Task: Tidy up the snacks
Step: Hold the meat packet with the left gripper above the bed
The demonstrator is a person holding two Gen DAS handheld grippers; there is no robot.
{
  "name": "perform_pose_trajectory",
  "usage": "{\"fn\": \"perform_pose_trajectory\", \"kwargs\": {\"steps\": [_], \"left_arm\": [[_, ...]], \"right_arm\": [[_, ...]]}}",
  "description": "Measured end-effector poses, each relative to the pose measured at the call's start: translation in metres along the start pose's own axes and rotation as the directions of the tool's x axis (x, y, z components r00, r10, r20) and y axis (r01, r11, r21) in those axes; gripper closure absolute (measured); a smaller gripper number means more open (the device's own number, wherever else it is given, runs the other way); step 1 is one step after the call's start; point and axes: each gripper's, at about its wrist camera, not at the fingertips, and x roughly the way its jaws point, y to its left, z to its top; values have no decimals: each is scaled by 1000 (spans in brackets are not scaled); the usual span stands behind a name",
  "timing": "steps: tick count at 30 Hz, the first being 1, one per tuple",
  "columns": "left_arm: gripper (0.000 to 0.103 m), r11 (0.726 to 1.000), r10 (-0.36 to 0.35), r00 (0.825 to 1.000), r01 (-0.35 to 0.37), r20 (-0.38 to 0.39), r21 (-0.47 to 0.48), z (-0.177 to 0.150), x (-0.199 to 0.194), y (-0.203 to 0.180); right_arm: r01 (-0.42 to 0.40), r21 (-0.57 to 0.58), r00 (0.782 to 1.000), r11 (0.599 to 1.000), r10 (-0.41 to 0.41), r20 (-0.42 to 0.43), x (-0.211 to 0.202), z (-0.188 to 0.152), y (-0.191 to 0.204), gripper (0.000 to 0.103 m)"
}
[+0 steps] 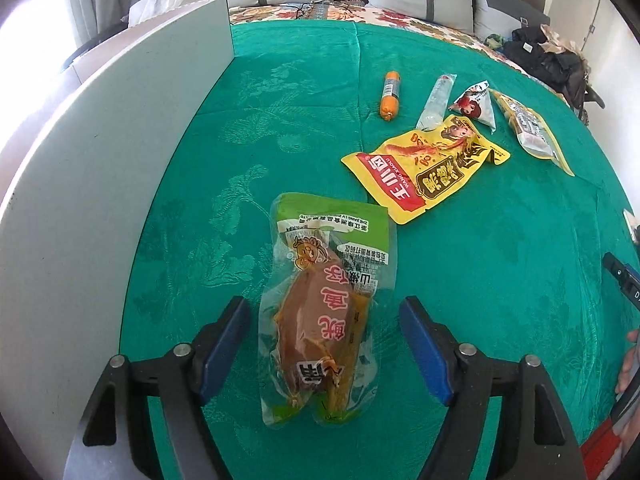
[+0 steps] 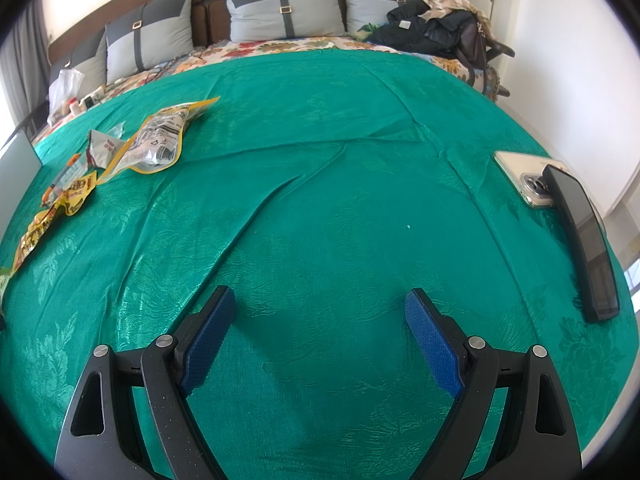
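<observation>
left wrist: green packet's near end blurred

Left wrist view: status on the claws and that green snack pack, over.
Left claw open, straddling green snack pack, pads clear of it. Right claw open, empty, over bare green cloth. Nothing blocking; yellow pouch lies beyond.

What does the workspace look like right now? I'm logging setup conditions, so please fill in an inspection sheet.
Surface: green cloth, creased.
Job's things: green squid pack between the left gripper's open fingers, untouched; yellow pack, orange sausage, clear stick, triangular pack, clear-yellow pack beyond.
Clutter: two phones at right.
Grippers: right gripper open, empty.
Cables: nothing seen.
Surroundings: white box, pillows, dark clothes.
</observation>
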Motion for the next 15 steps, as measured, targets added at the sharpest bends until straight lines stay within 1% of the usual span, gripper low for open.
{"fn": "perform_pose_trajectory", "kwargs": {"steps": [3, 4, 5, 7, 15], "left_arm": [[8, 998, 52, 997, -53, 50, 24, 5, 9, -2], [3, 999, 48, 997, -49, 65, 21, 5, 11, 0], [0, 999, 47, 995, -48, 83, 11, 4, 12, 2], [0, 999, 46, 992, -48, 118, 16, 3, 13, 4], [0, 999, 44, 990, -47, 133, 18, 2, 14, 5]], "right_arm": [[0, 0, 1000, 1000, 0, 0, 0, 0, 0, 14], [0, 0, 1000, 1000, 0, 0, 0, 0, 0, 14], [0, 0, 1000, 1000, 0, 0, 0, 0, 0, 14], [0, 0, 1000, 1000, 0, 0, 0, 0, 0, 14], [0, 0, 1000, 1000, 0, 0, 0, 0, 0, 14]]}}
